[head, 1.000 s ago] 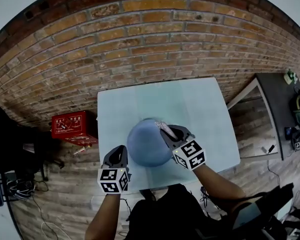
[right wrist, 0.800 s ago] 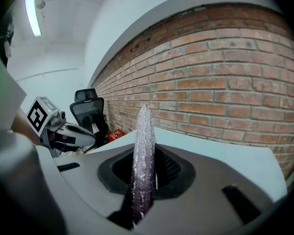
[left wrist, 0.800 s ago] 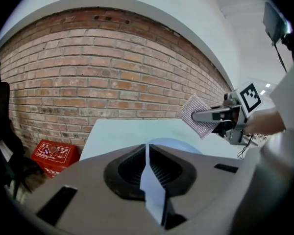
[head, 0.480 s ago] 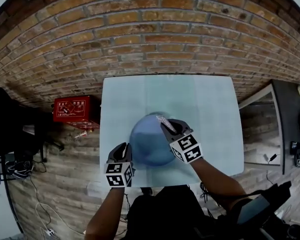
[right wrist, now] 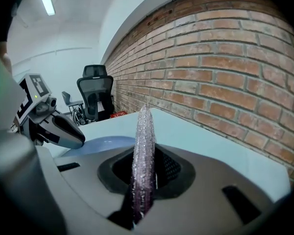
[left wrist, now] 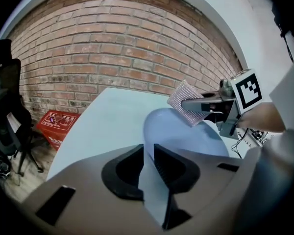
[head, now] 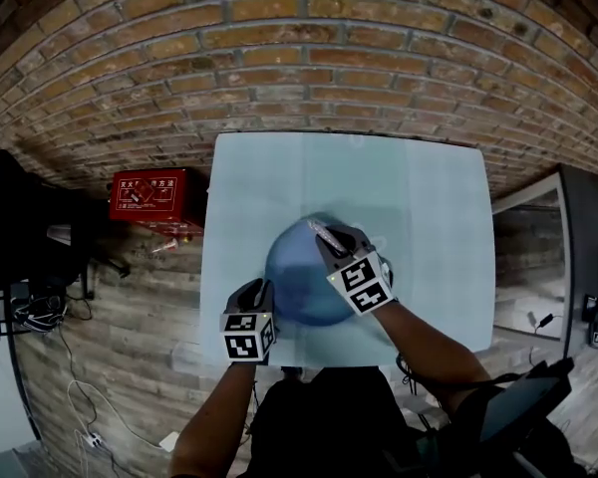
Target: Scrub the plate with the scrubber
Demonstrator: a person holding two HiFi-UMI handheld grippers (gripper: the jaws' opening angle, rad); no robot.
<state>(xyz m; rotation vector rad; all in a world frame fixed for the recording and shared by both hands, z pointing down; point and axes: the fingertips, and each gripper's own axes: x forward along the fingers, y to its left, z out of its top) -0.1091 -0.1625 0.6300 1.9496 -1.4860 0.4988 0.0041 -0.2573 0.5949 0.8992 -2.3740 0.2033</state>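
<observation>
You've got the left gripper (head: 262, 291) clamped on the rim of the plate (head: 301, 285) near the front edge of the table (head: 424, 207), right gripper (head: 333, 246) pinching the scrubber (head: 322, 233) over its far side.

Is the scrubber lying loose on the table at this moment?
No, the scrubber is clamped between the jaws of the right gripper, close to the blue plate.

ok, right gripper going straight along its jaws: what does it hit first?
Probably the table, led by the scrubber that the right gripper is shut on. The plate lies left of that line; brick wall beyond. Tilt is hard to judge.
</observation>
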